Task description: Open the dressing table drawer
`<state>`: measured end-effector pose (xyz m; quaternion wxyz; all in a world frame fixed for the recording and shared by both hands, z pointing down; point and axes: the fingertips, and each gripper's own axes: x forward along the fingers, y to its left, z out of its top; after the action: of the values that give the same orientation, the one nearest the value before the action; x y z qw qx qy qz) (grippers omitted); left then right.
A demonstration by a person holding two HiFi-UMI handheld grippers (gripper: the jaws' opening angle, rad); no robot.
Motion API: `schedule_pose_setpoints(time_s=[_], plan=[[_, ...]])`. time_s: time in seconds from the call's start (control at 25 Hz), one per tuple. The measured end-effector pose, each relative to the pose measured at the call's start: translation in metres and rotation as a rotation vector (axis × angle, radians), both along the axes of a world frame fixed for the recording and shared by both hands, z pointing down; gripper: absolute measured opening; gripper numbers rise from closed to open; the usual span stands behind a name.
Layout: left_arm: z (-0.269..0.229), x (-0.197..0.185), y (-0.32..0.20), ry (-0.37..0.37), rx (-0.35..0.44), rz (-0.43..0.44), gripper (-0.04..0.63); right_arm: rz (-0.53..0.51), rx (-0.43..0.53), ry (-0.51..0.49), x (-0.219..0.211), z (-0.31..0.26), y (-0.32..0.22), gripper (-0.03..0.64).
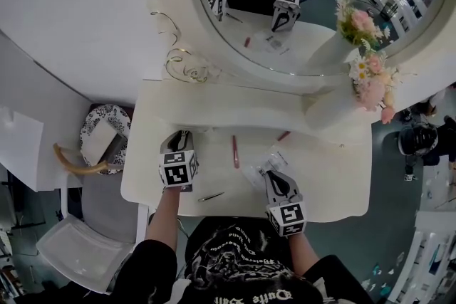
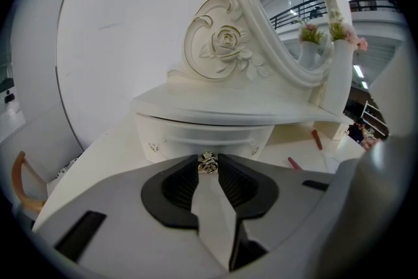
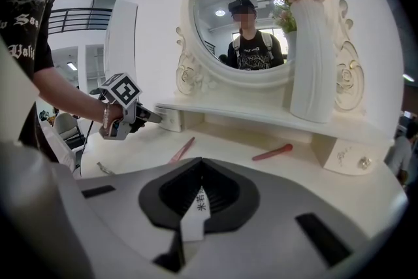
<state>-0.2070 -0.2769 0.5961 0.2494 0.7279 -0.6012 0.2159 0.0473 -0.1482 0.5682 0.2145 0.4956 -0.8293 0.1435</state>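
The small white left drawer under the dressing table's shelf looks closed. Its silver knob sits between the tips of my left gripper, which is shut on it. In the head view the left gripper reaches under the shelf's left end. The right gripper view shows that same gripper at the drawer. My right gripper rests over the tabletop to the right, its jaws shut with nothing held.
A matching small drawer sits at the right. Two red sticks, a hair clip and a clear packet lie on the tabletop. A white vase of flowers stands on the shelf. A patterned basket sits left of the table.
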Motion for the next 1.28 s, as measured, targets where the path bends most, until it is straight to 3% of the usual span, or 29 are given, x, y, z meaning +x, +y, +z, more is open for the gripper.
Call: schedule_pose_setpoints(time_s=[0.56, 1.28], plan=[[0.000, 0.000, 0.006, -0.045, 0.001, 0.025, 0.104, 0.010, 0.006, -0.023, 0.003, -0.001, 0.003, 0.011], [0.003, -0.001, 0.015, -0.047, -0.015, 0.023, 0.104, 0.012, -0.005, -0.050, -0.002, 0.004, 0.009, 0.011]])
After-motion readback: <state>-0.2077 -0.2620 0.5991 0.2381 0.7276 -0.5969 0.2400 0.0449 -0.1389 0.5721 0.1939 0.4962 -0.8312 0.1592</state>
